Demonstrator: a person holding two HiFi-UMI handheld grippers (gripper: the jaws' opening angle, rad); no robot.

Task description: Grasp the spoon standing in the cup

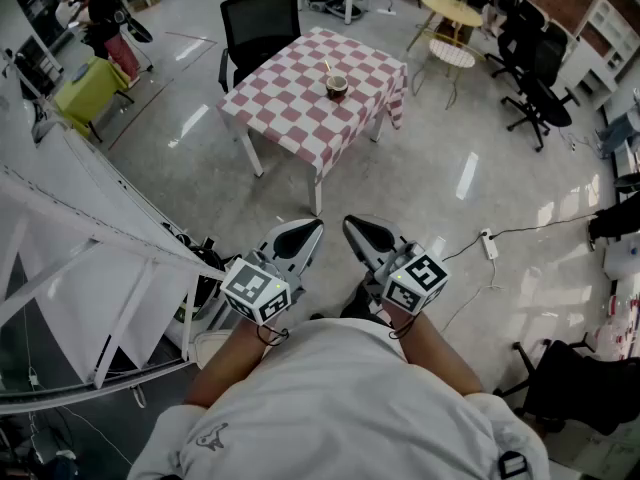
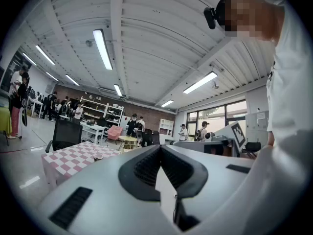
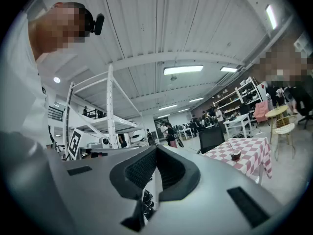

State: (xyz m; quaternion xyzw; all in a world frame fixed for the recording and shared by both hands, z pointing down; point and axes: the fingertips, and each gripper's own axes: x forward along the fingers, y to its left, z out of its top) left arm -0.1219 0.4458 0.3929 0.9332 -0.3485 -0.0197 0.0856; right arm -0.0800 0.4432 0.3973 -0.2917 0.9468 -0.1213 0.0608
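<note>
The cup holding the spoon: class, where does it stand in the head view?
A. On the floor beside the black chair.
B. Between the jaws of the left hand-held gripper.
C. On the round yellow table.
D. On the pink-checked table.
D: the cup stands on the checked table, far ahead of the left hand-held gripper and the right hand-held gripper.

Glossy grey floor, checkered table, black chair.

White shirt; grey left gripper and right gripper carry black-and-white marker cubes.
</note>
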